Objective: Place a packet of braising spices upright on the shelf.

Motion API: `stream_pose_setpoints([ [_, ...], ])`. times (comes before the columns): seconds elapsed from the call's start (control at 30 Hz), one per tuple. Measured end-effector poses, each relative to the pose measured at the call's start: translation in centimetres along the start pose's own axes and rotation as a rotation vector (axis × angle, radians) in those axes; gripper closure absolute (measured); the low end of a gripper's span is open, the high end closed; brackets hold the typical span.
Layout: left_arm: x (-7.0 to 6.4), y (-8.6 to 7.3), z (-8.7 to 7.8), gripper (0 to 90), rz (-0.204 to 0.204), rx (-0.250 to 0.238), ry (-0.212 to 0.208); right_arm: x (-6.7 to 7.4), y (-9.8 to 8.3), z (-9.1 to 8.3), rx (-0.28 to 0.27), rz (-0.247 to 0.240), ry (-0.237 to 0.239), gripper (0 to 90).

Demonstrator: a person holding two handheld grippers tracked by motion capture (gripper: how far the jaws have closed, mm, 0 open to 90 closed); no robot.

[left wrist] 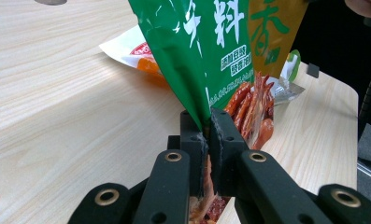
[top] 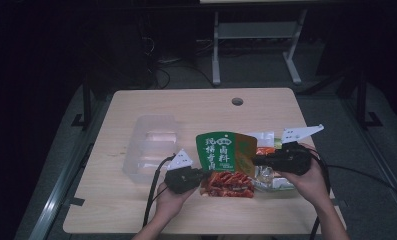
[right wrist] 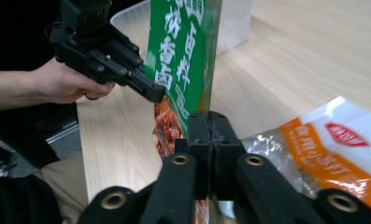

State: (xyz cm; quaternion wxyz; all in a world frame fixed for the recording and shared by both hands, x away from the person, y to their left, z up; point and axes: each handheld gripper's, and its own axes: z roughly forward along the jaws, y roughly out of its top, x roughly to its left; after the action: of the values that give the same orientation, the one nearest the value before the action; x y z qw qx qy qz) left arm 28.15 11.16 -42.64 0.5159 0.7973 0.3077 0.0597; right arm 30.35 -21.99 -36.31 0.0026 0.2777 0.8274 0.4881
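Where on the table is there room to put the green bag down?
Bare wood lies left of the clear plastic container, and across the light wooden table beyond it, near the round hole. It's crowded around the green foil bag and orange-white packets.

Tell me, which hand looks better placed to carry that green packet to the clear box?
Probably the left: its tool pinches the green packet's edge on the side nearer the clear box. The right tool grips the far edge.

On the bench (top: 136, 210) lie three food pouches: one green (top: 225, 150), two orange-white (partly hidden) (top: 266, 150), and one clear plastic box (top: 148, 147).
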Motion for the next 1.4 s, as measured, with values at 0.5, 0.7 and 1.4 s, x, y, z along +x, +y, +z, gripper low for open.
stream_pose_setpoints([
  [0.5, -0.4, 0.0, -0.2, 85.2, 0.040, 0.011, 0.018, 0.6, -0.2, 3.8, 0.092, 0.005, -0.017, 73.1],
  [0.7, -0.4, 0.0, -0.4, 84.1, 0.039, 0.011, 0.011, 0.7, -0.4, 4.0, 0.094, 0.005, -0.020, 88.9],
  [1.4, -1.5, -1.3, -4.8, 55.3, 0.031, 0.025, 0.038, 4.5, 3.4, 0.9, -0.026, -0.091, 0.048, 89.9],
])
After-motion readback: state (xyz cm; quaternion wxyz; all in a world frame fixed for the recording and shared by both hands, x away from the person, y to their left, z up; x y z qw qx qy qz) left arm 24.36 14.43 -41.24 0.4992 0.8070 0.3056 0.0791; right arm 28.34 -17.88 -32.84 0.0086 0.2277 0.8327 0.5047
